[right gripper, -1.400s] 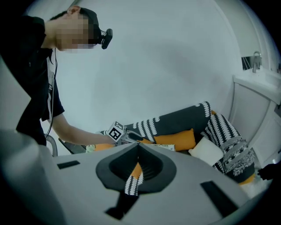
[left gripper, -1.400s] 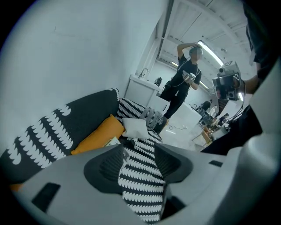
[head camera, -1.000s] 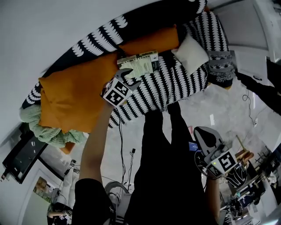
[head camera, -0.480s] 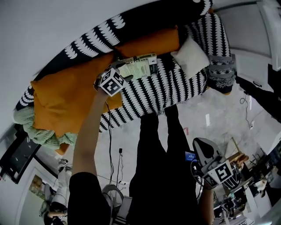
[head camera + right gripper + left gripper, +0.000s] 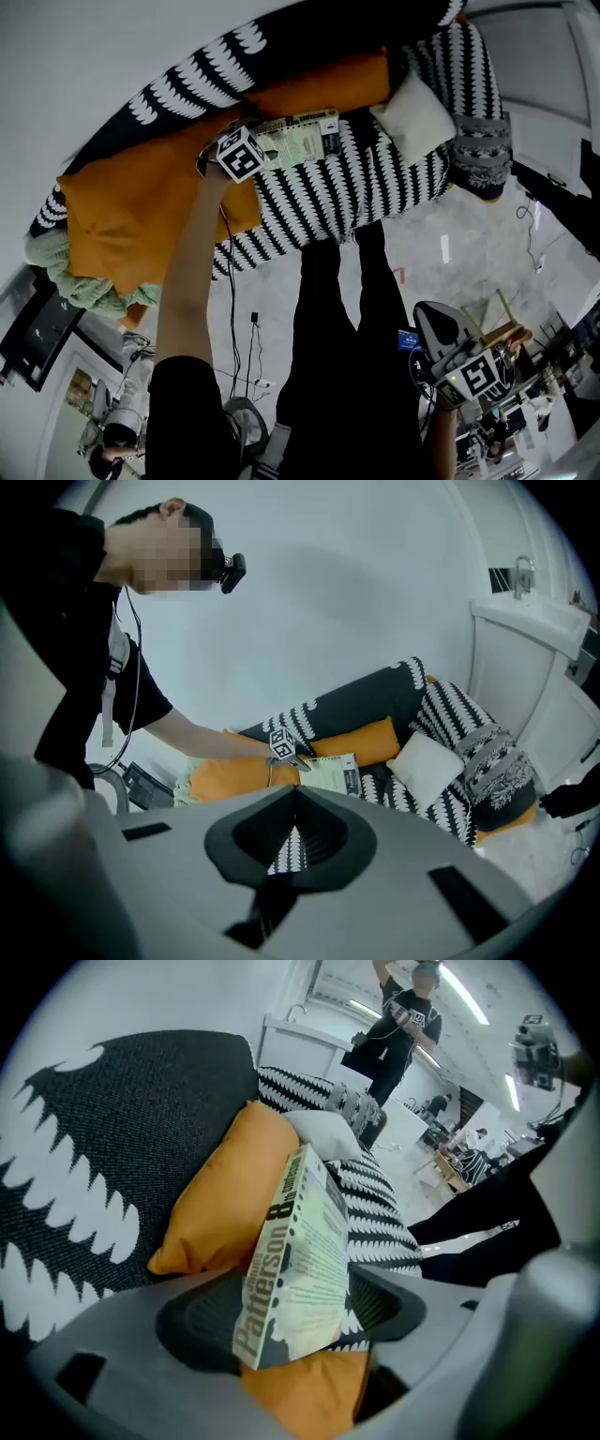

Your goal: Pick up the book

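Observation:
The book (image 5: pixel 298 139), a pale green paperback with a grey spine, lies flat on the black-and-white sofa (image 5: pixel 375 183) beside an orange cushion (image 5: pixel 150 202). My left gripper (image 5: pixel 262 141) is down at the book's left end. In the left gripper view the book (image 5: pixel 305 1241) stands between the jaws of the left gripper (image 5: pixel 291 1307), which are opening, with a gap showing beside each pad. My right gripper (image 5: pixel 433 314) hangs low beside the person's leg, far from the sofa, its fingertips touching with nothing between them. The right gripper view shows the book (image 5: pixel 333 772) in the distance.
A second orange cushion (image 5: pixel 323 84) leans on the sofa's back behind the book. A white pillow (image 5: pixel 412 117) and a grey patterned pillow (image 5: pixel 478 155) lie to the right. A green blanket (image 5: pixel 80 281) hangs off the left end. Cables run over the floor (image 5: pixel 253 323).
My left gripper has dropped from above the seat to the book's left end, and its jaws now straddle the book. The right gripper has barely shifted.

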